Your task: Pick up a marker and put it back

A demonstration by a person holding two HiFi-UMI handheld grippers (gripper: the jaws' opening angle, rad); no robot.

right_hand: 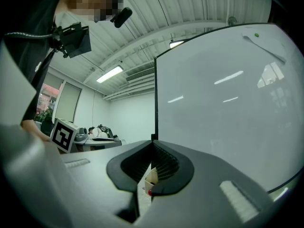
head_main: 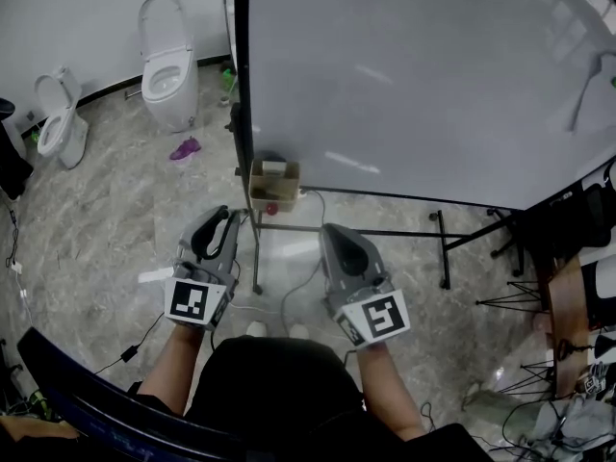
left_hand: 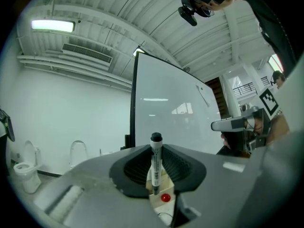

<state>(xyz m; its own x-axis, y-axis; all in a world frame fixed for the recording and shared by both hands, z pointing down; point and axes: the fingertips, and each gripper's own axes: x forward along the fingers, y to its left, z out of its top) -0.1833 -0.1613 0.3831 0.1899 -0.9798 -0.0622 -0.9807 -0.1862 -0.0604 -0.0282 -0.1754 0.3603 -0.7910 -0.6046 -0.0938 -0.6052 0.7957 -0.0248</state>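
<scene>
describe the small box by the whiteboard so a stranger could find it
Find the big whiteboard and go to its lower left corner. A small box sits there against the dark frame. Unlike the white toilets farther left, it is tan, open-topped, with a red spot.

The marker (left_hand: 156,165) cannot be made out at the left gripper (head_main: 231,218) in the head view, whose top and right edges cut off the whiteboard (head_main: 414,75).

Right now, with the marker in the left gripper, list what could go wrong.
1. The marker stands upright in the left gripper, its cap end well above the grip; it may tilt or slip.
2. The cardboard box at the corner of the whiteboard looks narrow; a misaimed release could miss it.
</scene>
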